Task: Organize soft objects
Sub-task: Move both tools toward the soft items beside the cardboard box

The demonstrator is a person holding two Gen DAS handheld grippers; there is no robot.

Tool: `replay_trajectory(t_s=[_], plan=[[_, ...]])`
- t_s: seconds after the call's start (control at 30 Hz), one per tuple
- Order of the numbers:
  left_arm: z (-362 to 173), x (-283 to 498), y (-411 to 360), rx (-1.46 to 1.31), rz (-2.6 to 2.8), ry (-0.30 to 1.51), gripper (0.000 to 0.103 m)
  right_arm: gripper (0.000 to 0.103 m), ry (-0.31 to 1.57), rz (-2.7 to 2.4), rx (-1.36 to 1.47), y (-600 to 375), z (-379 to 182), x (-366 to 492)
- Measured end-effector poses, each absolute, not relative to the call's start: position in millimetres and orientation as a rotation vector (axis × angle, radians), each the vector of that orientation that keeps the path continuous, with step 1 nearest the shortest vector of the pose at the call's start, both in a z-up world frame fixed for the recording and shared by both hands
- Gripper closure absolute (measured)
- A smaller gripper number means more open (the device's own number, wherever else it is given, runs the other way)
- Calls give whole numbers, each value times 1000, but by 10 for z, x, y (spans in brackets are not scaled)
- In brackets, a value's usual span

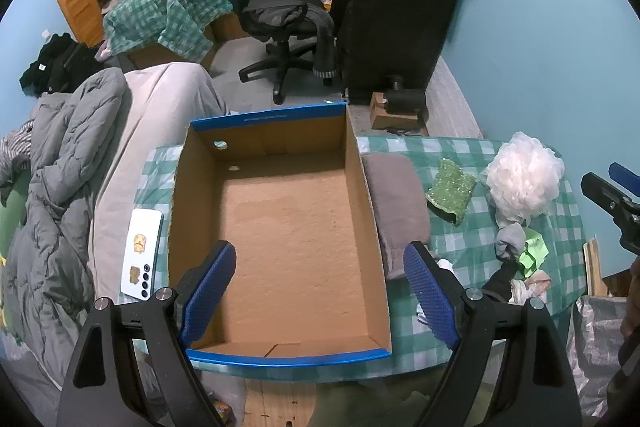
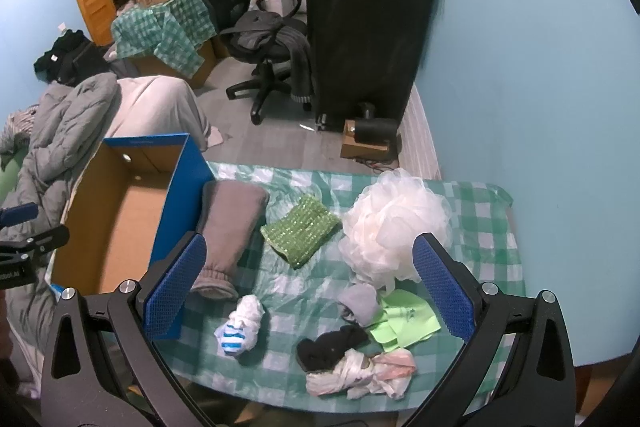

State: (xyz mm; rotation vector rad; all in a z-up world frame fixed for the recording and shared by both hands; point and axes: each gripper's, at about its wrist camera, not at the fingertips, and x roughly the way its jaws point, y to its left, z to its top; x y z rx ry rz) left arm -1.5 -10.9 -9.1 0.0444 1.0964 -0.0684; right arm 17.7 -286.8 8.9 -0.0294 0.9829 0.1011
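From the left wrist, the left gripper (image 1: pixel 320 291) is hovering over the empty cardboard box (image 1: pixel 276 227), fingers spread wide apart. From the right wrist, the right gripper (image 2: pixel 312 287) is hanging, fingers apart, above the checked table (image 2: pixel 492 227), where a grey towel (image 2: pixel 228 227), green sponge (image 2: pixel 300 231), white pouf (image 2: pixel 396 227) and socks (image 2: pixel 240 327) are lying beside the box.

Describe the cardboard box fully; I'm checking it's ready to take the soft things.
The cardboard box is an open, lidless rectangular tray, brown inside, blue outside and along the rim. It looks empty. Two round holes pierce its far-left inner wall. It sits upright on the green checked tablecloth, with the grey rolled cloth lying against its right wall. The left tongs hover open over its near end.
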Motion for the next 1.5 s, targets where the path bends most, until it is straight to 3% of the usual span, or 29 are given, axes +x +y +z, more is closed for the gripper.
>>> replay_trajectory(t_s=[1.5], plan=[[-154,41,-404,62,-156,1118,16,1,1020,57,-6,-3125,43,159]])
